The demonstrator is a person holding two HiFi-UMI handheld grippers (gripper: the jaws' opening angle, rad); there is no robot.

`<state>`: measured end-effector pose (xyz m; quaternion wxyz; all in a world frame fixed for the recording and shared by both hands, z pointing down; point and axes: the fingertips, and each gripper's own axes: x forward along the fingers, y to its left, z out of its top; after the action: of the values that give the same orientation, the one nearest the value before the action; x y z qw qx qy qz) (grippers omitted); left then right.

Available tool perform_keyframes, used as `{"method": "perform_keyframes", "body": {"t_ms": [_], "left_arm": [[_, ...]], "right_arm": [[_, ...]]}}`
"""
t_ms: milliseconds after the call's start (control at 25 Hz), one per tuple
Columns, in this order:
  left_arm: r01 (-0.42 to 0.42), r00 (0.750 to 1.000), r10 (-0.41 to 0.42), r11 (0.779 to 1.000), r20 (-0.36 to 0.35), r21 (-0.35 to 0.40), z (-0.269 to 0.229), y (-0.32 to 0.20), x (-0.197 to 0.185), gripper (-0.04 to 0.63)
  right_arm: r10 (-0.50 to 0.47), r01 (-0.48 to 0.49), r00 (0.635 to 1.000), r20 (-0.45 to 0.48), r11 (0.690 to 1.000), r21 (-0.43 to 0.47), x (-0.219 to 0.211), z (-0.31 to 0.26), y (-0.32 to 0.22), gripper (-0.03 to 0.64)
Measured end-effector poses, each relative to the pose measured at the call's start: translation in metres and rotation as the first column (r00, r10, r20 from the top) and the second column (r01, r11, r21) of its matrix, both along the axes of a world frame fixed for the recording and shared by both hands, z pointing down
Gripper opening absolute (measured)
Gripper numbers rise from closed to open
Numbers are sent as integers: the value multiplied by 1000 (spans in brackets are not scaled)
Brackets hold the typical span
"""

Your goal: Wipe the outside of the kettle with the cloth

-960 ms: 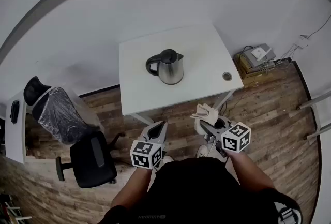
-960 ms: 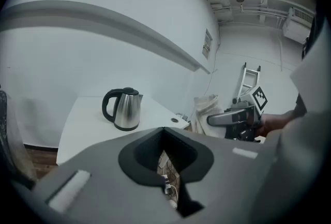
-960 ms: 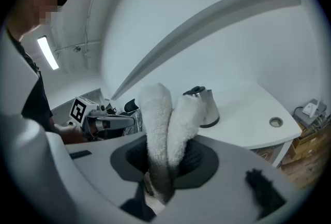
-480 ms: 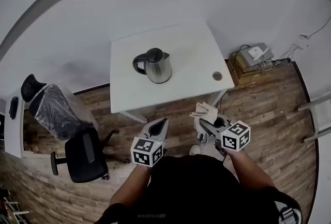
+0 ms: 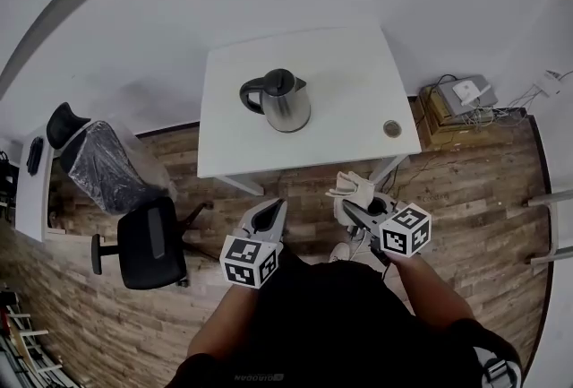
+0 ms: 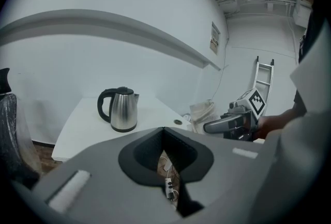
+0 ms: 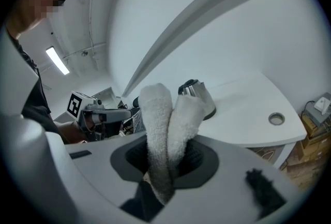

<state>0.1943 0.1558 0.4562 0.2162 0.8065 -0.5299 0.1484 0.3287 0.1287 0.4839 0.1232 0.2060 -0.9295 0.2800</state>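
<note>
Approach seems in hand: right claw (image 5: 352,210) pinching the cloth (image 5: 355,191), left claw (image 5: 271,214) closed and empty, should next reach forward to the kettle (image 5: 279,101).

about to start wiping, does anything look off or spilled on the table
Nothing stands out: the kettle stands upright on the table with no spill, and the cloth is clamped in the right hand-held gripper.

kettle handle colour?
Black. The handle shows best in the left gripper view, against the kettle and its shiny steel body.
</note>
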Motion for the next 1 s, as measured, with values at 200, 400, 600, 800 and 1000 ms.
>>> {"method": "perform_keyframes", "body": {"t_ms": [200, 400, 600, 800, 1000], "left_arm": [[19, 999, -19, 1000, -32, -23, 15, -17, -48, 8], [-42, 997, 43, 999, -61, 11, 12, -74, -100, 8], [-151, 987, 153, 987, -55, 50, 16, -117, -146, 8], [-240, 968, 243, 969, -62, 53, 23, -138, -187, 8], [-315, 947, 316, 948, -56, 37, 38, -141, -210, 6]], "right_arm": [[-4, 4, 1000, -31, 1000, -9, -47, 6, -18, 92], [27, -24, 992, -120, 1000, 19, -100, 10, -49, 92], [73, 44, 901, -427, 965, 258, -156, 7, -90, 92], [182, 195, 724, -666, 871, 451, -202, -4, -121, 94], [260, 260, 589, -765, 835, 484, -228, -17, -148, 97]]}}
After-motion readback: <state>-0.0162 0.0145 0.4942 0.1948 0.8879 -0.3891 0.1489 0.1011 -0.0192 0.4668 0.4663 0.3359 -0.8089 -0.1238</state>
